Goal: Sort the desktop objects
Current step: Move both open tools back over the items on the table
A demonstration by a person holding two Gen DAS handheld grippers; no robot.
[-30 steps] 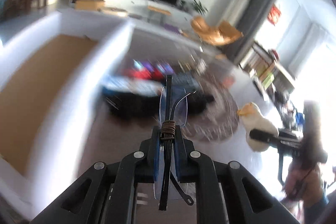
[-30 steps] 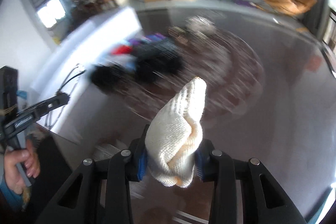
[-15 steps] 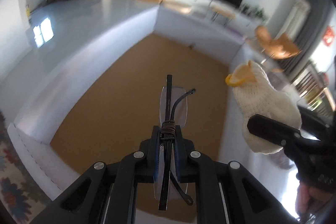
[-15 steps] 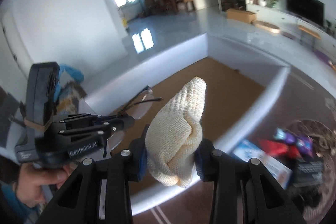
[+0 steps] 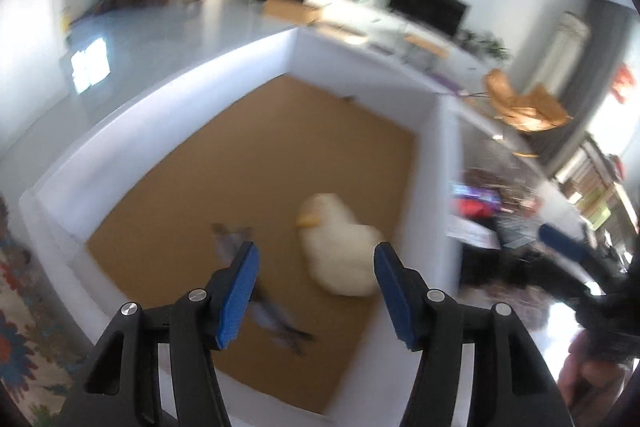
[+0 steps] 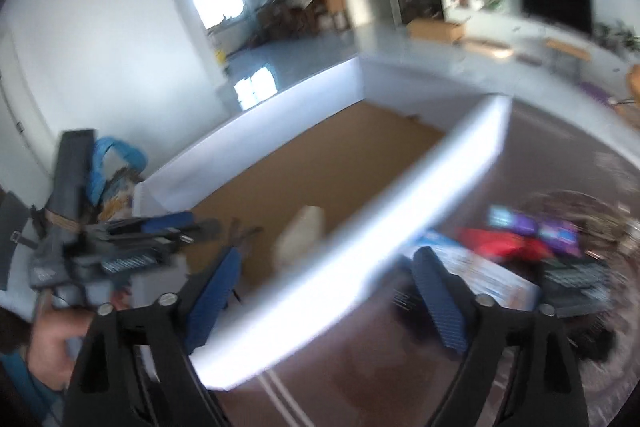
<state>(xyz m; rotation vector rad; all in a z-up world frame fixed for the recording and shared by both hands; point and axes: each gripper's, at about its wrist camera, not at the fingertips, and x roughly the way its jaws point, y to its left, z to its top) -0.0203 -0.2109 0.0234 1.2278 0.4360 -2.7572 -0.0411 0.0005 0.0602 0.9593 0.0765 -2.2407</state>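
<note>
The left gripper is opening with nothing between its jaws; below it, in the white box, lie the glasses and cream glove. The right gripper is opening too, empty, over the box's near wall

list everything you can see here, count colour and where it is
box: 1, white walls, brown cardboard floor, below both grippers
knitted glove: 1, cream with a yellow cuff edge, lying on the box floor, right part
glasses: 1, thin dark frame, blurred, on the box floor left of the glove
pile of unsorted items: several, red, purple, blue and black, too blurred to count, outside the box on its right
rug: 1, patterned, left of the box
television: 1, black, by the far wall
chair: 1, orange, far right
left gripper: 1, black with blue pads, jaws opening, nothing between them
right gripper: 1, black with blue pads, jaws opening, empty, over the box wall
</note>
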